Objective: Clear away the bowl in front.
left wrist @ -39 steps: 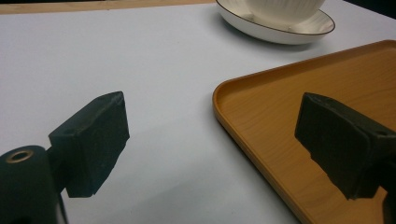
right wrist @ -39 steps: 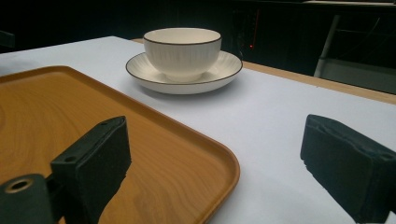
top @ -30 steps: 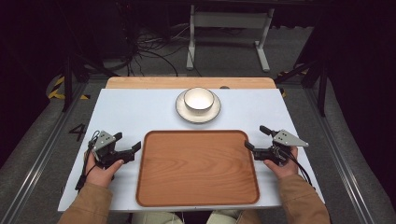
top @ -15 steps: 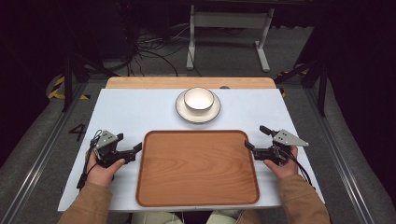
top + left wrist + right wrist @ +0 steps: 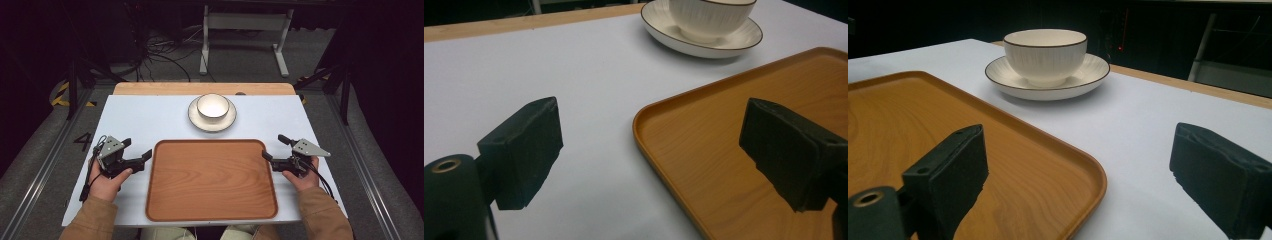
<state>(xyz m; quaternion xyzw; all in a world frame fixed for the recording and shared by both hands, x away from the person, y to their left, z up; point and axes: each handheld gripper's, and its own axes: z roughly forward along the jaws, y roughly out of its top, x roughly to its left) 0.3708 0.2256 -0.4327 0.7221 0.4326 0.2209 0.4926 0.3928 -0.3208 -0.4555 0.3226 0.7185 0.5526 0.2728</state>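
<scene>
A brown wooden tray point(image 5: 212, 180) lies empty at the table's near middle. Beyond it a white ribbed bowl point(image 5: 212, 106) sits in a white saucer point(image 5: 200, 121). My left gripper point(image 5: 136, 148) is open at the tray's far left corner. In the left gripper view, one jaw of the left gripper point(image 5: 654, 120) is over the tray point(image 5: 749, 125) and the other over the table. My right gripper point(image 5: 275, 147) is open at the far right corner. In the right gripper view, the right gripper point(image 5: 1083, 147) likewise straddles the tray rim point(image 5: 1093, 175). Neither holds anything.
The pale blue table top point(image 5: 145, 117) has a wooden strip point(image 5: 150, 88) along its far edge. Behind the table stand a metal frame point(image 5: 240, 22) and floor cables point(image 5: 160, 55). Bare table lies on both sides of the saucer.
</scene>
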